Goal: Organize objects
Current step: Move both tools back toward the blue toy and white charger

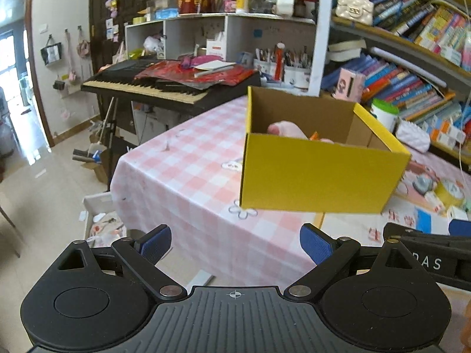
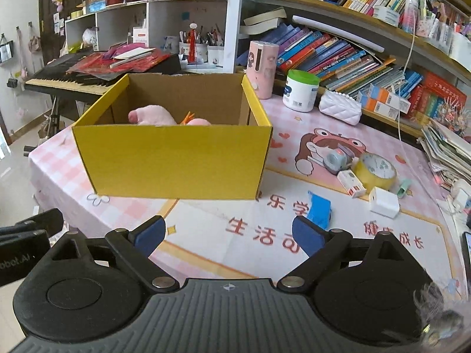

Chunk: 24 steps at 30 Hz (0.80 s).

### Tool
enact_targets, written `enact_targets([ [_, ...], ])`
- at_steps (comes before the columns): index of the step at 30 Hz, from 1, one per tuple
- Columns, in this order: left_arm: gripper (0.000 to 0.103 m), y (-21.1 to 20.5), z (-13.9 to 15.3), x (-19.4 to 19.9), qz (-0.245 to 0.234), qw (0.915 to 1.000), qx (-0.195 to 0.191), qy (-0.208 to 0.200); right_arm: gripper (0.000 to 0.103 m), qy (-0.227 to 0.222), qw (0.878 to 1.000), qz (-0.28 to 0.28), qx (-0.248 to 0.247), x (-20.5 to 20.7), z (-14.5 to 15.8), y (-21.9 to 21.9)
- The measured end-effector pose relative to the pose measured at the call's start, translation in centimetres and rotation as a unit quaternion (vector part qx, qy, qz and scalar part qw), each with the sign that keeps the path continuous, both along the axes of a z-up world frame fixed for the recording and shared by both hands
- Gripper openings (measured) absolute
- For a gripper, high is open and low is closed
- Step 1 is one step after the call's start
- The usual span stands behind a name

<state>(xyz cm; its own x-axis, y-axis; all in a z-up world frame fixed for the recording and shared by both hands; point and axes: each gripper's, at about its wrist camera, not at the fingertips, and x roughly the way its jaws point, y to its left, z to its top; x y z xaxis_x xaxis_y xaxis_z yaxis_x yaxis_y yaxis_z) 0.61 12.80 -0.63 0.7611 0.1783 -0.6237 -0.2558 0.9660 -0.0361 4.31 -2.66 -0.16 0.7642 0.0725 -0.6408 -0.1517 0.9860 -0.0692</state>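
A yellow cardboard box (image 2: 173, 158) stands open on the pink checked table (image 2: 294, 235); it also shows in the left wrist view (image 1: 318, 173). A pink plush toy (image 2: 153, 116) with an orange part lies inside it, also seen in the left wrist view (image 1: 287, 129). To the box's right lie a blue packet (image 2: 319, 209), a yellow tape roll (image 2: 375, 170), a small white box (image 2: 351, 184), a white cube (image 2: 384, 201) and a grey gadget (image 2: 338, 158). My left gripper (image 1: 235, 245) is open and empty, near the table's left front corner. My right gripper (image 2: 228, 235) is open and empty, in front of the box.
A pink bottle (image 2: 262, 69), a white tub with a green lid (image 2: 301, 89) and a white quilted purse (image 2: 340, 107) stand behind the box. Bookshelves (image 2: 353, 53) line the back right. A keyboard (image 1: 147, 85) stands at the table's far left. Papers (image 2: 444, 150) pile at the right edge.
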Motion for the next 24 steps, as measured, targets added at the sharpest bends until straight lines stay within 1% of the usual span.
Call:
enact_targets([
  [6,0.096,-0.6,-0.4,-1.1,-0.024,0.9995,0.010,0.017,0.096,0.018,1.000,-0.012,0.001,-1.6,-0.6,-0.4],
  [14,0.096,-1.5,-0.9,-2.7,-0.051,0.9983,0.010,0.026,0.097,0.028,0.999,-0.037,0.007,-3.7,-1.2,-1.8],
  [24,0.096,-3.3,-1.5,-3.5,-0.089,0.9952,0.005,0.039,0.098,0.037,0.997,-0.072,0.008,-5.7,-1.8,-3.8],
])
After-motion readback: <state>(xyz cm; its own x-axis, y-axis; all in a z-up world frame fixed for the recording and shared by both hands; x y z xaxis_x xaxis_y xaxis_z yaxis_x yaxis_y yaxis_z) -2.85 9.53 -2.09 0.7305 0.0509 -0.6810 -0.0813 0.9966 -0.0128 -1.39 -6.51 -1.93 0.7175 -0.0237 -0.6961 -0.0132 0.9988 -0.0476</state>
